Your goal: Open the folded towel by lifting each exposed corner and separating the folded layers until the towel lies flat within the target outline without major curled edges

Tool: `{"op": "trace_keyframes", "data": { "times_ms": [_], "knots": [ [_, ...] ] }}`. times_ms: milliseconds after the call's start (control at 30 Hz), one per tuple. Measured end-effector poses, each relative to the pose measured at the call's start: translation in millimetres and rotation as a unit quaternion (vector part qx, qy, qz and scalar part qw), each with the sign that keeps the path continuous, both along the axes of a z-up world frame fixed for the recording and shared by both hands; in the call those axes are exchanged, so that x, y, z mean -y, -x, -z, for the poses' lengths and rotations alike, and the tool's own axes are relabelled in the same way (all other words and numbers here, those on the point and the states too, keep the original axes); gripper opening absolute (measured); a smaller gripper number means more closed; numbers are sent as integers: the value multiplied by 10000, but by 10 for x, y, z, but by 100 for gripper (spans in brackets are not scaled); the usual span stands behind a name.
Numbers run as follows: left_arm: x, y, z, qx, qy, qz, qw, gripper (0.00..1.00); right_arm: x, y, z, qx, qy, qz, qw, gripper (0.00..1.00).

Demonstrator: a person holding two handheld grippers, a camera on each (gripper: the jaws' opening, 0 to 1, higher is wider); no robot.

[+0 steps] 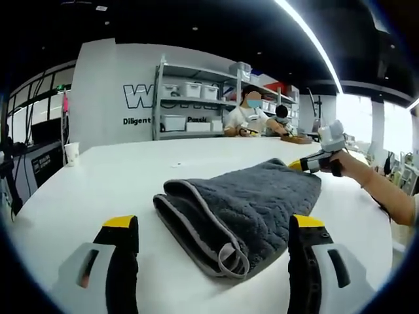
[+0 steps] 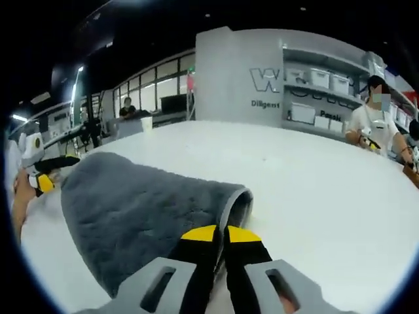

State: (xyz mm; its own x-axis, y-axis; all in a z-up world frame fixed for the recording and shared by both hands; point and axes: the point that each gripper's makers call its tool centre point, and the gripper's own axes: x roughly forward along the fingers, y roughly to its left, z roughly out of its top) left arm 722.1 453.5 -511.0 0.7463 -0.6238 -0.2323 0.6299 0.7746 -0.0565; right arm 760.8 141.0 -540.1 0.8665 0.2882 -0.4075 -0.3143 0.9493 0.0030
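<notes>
A folded grey towel (image 1: 245,209) lies on the white worktop (image 1: 98,183). The left tongs (image 1: 213,239) gape apart before it. The right tongs (image 2: 221,234) are pinched together on its edge.

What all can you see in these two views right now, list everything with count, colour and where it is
towel: one, dark grey with paler edging, folded on the table
table: one, white, large
paper cup: one, white, far table edge
shelving: one grey rack with white bins, by the back wall
people: two at the far side, one more seen in the right gripper view
left gripper: yellow-tipped jaws apart, short of the towel's folded end
right gripper: yellow-tipped jaws together at the towel's edge
</notes>
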Motion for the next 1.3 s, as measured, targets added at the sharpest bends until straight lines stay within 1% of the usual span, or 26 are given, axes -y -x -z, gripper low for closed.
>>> {"op": "trace_keyframes", "data": {
  "times_ms": [33, 67, 167, 267, 333, 367, 433, 500, 533, 600, 733, 833, 900, 1033, 1100, 1133, 1200, 1300],
  "knots": [
    [-8, -2, -3, -1, 14, -12, 10000, 93, -1, 3, -1, 4, 1, 4, 10000, 0],
    [-42, -14, -38, 19, 140, -82, 9999, 93, -3, 24, 8, 11, 22, 20, 10000, 0],
    [-74, -24, -71, 51, 237, -126, 9996, 93, 0, 62, 36, -47, 57, 23, 10000, 0],
    [-42, -13, -49, 26, 175, -67, 9998, 93, -36, 151, 74, -140, 188, -113, 9997, 0],
    [25, 17, -38, 16, 126, 87, 9999, 94, -59, 222, 74, -210, 287, -208, 9991, 0],
    [32, 21, -41, 25, 122, 100, 9999, 94, -82, 264, 83, -236, 344, -268, 9988, 0],
    [76, 57, -91, 197, 51, 180, 9996, 93, -126, 348, 100, -288, 456, -388, 9978, 0],
    [92, 79, -105, 249, 24, 212, 9995, 93, -185, 441, 102, -319, 606, -590, 9959, 0],
    [95, 80, -106, 257, 21, 219, 9994, 93, -192, 453, 101, -321, 623, -605, 9957, 0],
    [118, 104, -124, 312, 8, 284, 9991, 93, -218, 522, 105, -326, 790, -683, 9940, 0],
    [124, 106, -94, 290, -79, 292, 9991, 93, -288, 643, 107, -345, 1038, -826, 9906, 0],
    [98, 94, -81, 299, -157, 220, 9992, 93, -357, 765, 117, -364, 1295, -977, 9861, 0],
    [86, 93, -79, 294, -161, 194, 9992, 93, -402, 847, 119, -359, 1370, -1072, 9841, 0],
    [67, 80, -74, 273, -153, 148, 9994, 93, -497, 1010, 116, -316, 1382, -1330, 9809, 0],
    [58, 73, -73, 271, -156, 126, 9994, 93, -593, 1148, 113, -392, 1204, -1562, 9796, 0],
    [55, 69, -74, 271, -152, 118, 9994, 93, -620, 1191, 113, -412, 1180, -1636, 9786, 0],
    [42, 61, -80, 274, -136, 88, 9995, 93, -689, 1317, 107, -437, 1206, -1811, 9751, 0],
    [17, 43, -96, 294, -113, 40, 9995, 93, -776, 1457, 113, -410, 1321, -1908, 9718, 0]
  ]
}}
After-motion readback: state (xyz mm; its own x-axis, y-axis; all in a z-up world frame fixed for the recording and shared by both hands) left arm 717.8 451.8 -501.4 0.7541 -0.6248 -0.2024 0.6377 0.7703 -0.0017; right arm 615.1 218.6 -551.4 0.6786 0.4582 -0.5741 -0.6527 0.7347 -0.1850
